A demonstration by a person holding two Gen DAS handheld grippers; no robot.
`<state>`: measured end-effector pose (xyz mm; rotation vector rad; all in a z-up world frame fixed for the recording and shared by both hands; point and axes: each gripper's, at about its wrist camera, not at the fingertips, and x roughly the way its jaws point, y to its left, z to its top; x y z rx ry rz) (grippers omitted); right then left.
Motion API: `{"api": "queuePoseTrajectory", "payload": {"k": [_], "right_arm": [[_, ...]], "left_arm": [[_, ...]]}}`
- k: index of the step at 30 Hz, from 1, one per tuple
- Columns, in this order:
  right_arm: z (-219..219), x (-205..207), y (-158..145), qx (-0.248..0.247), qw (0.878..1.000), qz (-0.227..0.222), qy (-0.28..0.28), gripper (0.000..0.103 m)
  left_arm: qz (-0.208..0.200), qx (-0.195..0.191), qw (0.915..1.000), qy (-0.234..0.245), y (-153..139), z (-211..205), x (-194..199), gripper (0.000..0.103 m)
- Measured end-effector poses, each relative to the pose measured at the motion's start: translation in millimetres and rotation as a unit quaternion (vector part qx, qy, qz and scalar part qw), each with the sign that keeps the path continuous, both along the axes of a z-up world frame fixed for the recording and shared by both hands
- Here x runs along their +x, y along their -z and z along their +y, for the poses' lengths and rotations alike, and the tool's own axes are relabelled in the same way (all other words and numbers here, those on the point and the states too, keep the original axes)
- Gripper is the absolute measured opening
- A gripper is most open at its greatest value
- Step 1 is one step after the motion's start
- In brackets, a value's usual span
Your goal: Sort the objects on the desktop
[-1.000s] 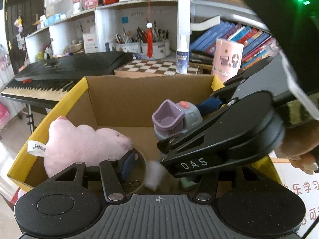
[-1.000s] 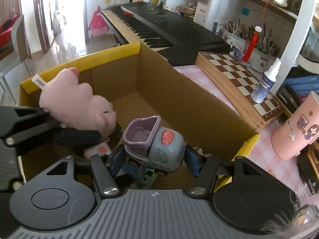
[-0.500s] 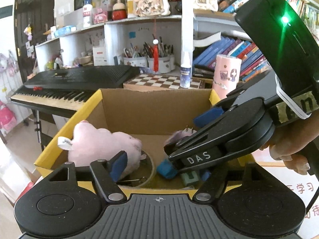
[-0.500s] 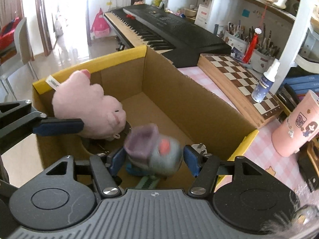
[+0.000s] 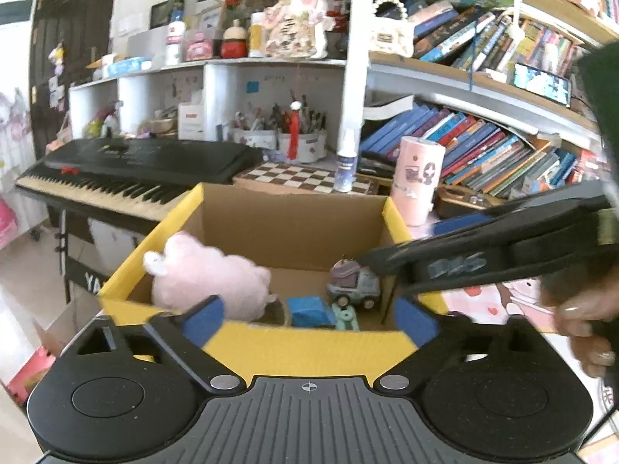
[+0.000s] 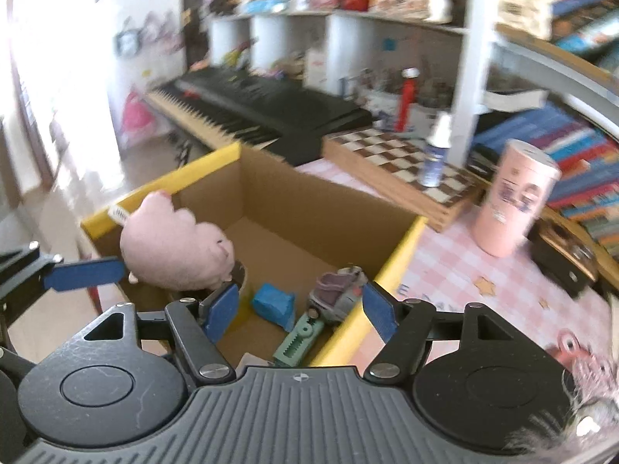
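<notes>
**Now both grippers stand over the box, empty, with the toys inside**

Clearly the step in hand is the release: the toy truck (image 6: 340,294) lies tipped on its side on the floor of the cardboard box (image 6: 309,208), close to the yellow-edged wall nearest the pink checked surface (image 6: 456,270). The right gripper (image 6: 298,309) has its jaws opening with nothing pressed between them; the truck shows in the gap, but lower down, in the box. The left gripper (image 5: 309,319) is opening too, wide, over the box's near yellow rim, and holds nothing.

To finish this step well, each gripper should probably lift straight up and clear of the rim before swinging aside, since the two stand close and the right one crosses the left view. The jaws are best left open for the next pick.

Counted inside the box:
- one pink plush toy (image 5: 209,282), propped against the wall on the keyboard side
- one toy truck
- one blue block (image 6: 272,303), near the truck
- one green toothed piece (image 6: 298,342), just beside the truck

On the surface beyond the box:
- one pink cup (image 6: 514,201)
- one chessboard (image 6: 390,162)
- one spray bottle (image 6: 435,154), standing on the chessboard
</notes>
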<state>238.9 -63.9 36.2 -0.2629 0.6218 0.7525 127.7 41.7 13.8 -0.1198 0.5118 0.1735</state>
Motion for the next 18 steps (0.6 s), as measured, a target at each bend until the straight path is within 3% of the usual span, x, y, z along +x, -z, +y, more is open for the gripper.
{"api": "queuePoseTrajectory", "payload": {"k": [8,18], "right_arm": [[-41,-44,-10,0.049,0.993,-0.035,0.106,0.072],[-73,-117,7,0.069,0.973,-0.039,0.217,0.077]], "left_arm": [[0.004,-0.034,0.9992,-0.022,6,23,-33,0.100],[-0.034,-0.019,0.9991,-0.018,-3,25,-80,0.101]]}}
